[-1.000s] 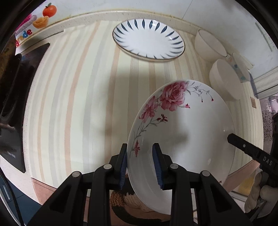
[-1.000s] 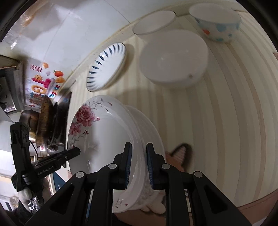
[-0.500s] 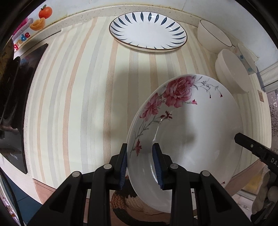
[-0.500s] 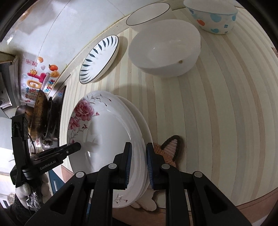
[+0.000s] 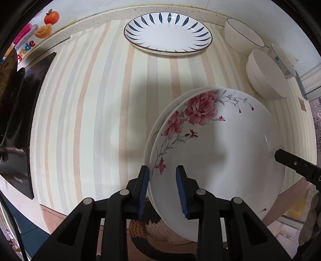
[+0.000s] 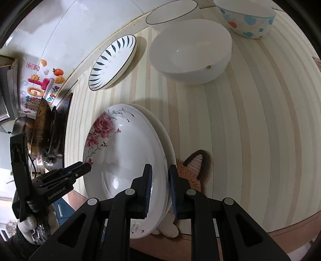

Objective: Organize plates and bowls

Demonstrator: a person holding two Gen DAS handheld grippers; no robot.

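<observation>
Mid-carry: rose plates (image 5: pixel 216 152), 2 stacked, clamped at opposite rims by left gripper (image 5: pixel 163 188) and right gripper (image 6: pixel 159 189). Next, probably, lowered level onto striped counter (image 5: pixel 96 112) near blue-leaf plate (image 5: pixel 168 33).

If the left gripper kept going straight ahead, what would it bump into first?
The left gripper already straddles the rose plate's rim, so that plate would probably jam deeper between its fingers. Past it lies striped counter, then the blue-leaf plate.

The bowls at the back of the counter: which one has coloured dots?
The bowl with blue and orange dots, farthest right in the right wrist view. The big bowl and the dark-rimmed bowl are plain white.
</observation>
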